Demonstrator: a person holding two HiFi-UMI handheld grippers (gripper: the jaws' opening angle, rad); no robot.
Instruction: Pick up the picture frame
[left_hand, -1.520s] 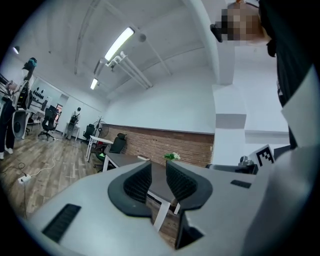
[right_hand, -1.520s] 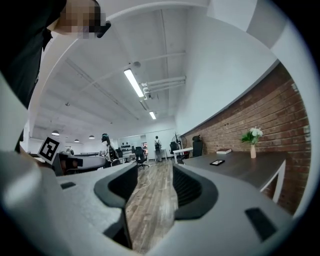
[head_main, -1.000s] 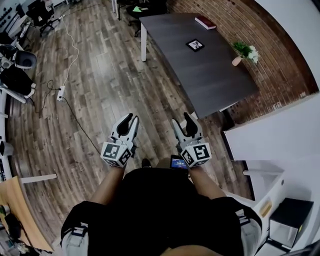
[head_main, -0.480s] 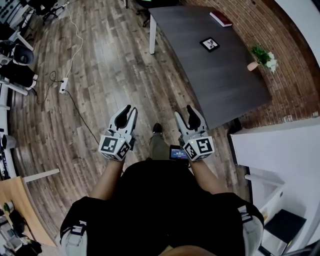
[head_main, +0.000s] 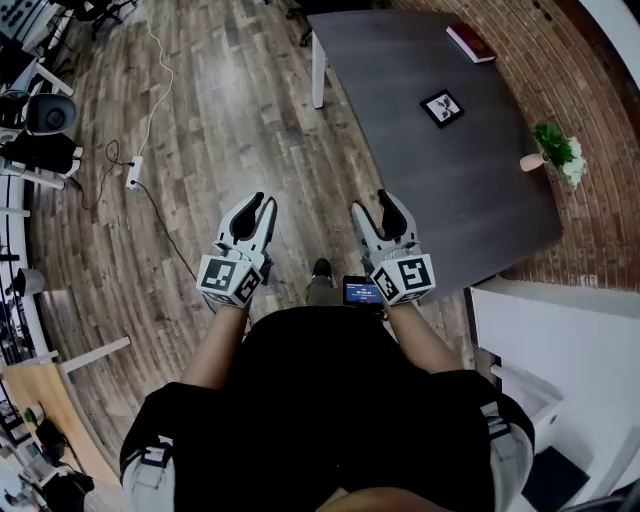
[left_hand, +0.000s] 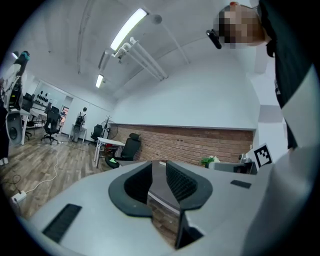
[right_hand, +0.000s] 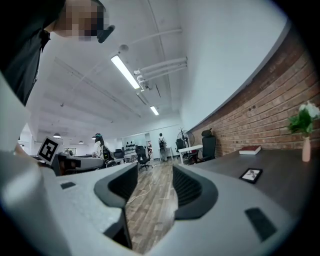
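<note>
Holding both tongs low and level in front of the torso, pointed forward. Reads as a carry posture, not a reach. Left tongs (head_main: 258, 206) released: jaws apart, and the left gripper view shows only the worktop edge and floor through the gap. Right tongs (head_main: 372, 205) likewise released, jaws apart, bare wooden floor (head_main: 200, 150) between them. Nothing gripped on either side.

Picture frame (head_main: 442, 107) lies flat on the dark worktop (head_main: 400, 180), mid-surface, well apart from both tongs, ahead and to the right. Right gripper view also shows the picture frame (right_hand: 251, 174), off to the right of the jaw line, so those tongs aren't aimed at it yet. Red book (head_main: 470, 42) sits at the far end and the potted plant (head_main: 556, 152) near the brick-wall edge. Both are well clear of the frame, so the approach looks unobstructed.

Judgement: task is at the approach stage, pick not begun. Frame sits nearer the right side, so the right tongs look like the natural choice. A flat-lying frame gives little edge to bite; it probably needs a steep descent with the jaws straddling one border. Risk: frame skating on the smooth top as the jaws close.
</note>
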